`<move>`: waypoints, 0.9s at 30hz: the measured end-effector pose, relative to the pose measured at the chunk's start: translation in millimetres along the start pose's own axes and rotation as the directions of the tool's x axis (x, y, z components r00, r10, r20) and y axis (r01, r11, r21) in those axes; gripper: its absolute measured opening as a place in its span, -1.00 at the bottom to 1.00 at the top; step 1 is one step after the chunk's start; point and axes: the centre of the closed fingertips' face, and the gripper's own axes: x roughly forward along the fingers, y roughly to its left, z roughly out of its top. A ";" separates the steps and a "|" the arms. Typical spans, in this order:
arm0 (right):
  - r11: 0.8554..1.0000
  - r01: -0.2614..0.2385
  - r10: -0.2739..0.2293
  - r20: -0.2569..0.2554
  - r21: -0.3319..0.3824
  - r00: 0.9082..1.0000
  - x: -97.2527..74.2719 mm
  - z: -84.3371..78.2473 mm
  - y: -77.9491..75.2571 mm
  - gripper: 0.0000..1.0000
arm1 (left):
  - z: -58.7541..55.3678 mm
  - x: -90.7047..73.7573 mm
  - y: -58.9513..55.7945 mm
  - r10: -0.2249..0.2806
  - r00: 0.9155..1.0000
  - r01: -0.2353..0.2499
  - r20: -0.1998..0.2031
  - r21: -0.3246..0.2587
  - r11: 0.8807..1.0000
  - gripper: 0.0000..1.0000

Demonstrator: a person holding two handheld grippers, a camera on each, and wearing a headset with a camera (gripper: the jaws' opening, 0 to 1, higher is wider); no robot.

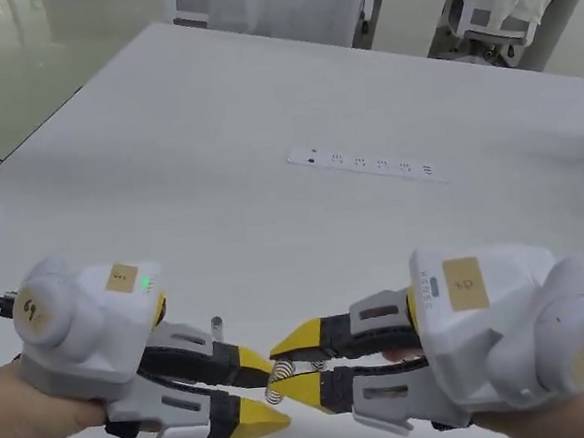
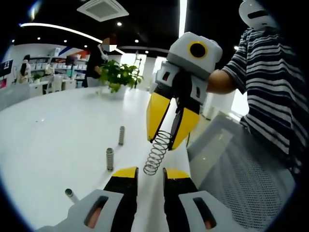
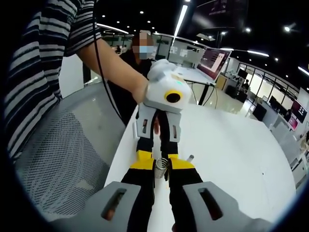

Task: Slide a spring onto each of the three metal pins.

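above the desk (image 1: 264, 111), right gripper (image 3: 162, 163) fingers pinch the spring (image 2: 157, 152); left gripper (image 2: 151, 173) fingers are spread; a slipping pinch could drop it.

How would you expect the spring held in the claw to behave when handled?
Probably light: the spring is thin wire, held by the right claw at one end. Likely bendy and easily squashed, given its open coils. Being round, it might roll on the smooth table if dropped.
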 end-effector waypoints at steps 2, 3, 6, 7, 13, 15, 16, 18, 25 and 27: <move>1.000 0.000 0.000 -0.002 -0.002 1.000 -0.2 0.0 -0.2 -0.86 | -1.0 -2.1 0.5 0.008 1.000 -0.008 -0.001 -0.006 1.000 -0.74; 1.000 0.001 -0.001 -0.004 -0.006 1.000 -0.2 -0.2 -0.5 -0.86 | -1.6 -4.0 1.8 0.020 1.000 -0.020 0.000 -0.011 1.000 -0.74; 1.000 0.002 -0.002 -0.006 -0.009 1.000 0.0 0.1 -0.9 -0.86 | -2.1 -9.9 3.3 0.036 0.999 -0.036 0.004 -0.019 0.999 -0.71; 1.000 0.002 -0.002 -0.007 -0.009 1.000 0.0 0.2 -0.9 -0.86 | -2.5 -12.7 4.4 0.043 0.999 -0.043 0.006 -0.025 0.999 -0.70; 1.000 0.002 -0.002 -0.018 -0.015 1.000 0.2 -1.6 -1.3 -0.86 | -3.0 -23.9 10.5 0.087 0.996 -0.086 0.023 -0.048 0.995 -0.68; 1.000 0.003 -0.003 -0.018 -0.011 1.000 0.2 -1.9 -1.5 -0.86 | -2.9 -26.8 11.2 0.097 0.995 -0.095 0.030 -0.056 0.994 -0.66; 1.000 0.003 -0.003 -0.020 -0.011 1.000 0.2 -2.3 -1.6 -0.86 | -3.2 -27.7 11.7 0.101 0.994 -0.099 0.030 -0.058 0.993 -0.65; 1.000 0.005 -0.005 -0.024 -0.012 1.000 0.4 -3.2 -2.2 -0.86 | -4.2 -30.0 12.4 0.111 0.993 -0.109 0.032 -0.063 0.992 -0.62; 1.000 0.009 -0.010 -0.033 -0.014 0.999 0.3 -5.5 -4.4 -0.86 | -8.3 -41.0 13.9 0.138 0.990 -0.135 0.036 -0.082 0.987 -0.53; 1.000 0.010 -0.011 -0.035 -0.012 0.999 0.3 -6.3 -5.0 -0.86 | -9.5 -43.7 14.2 0.143 0.989 -0.139 0.036 -0.091 0.986 -0.50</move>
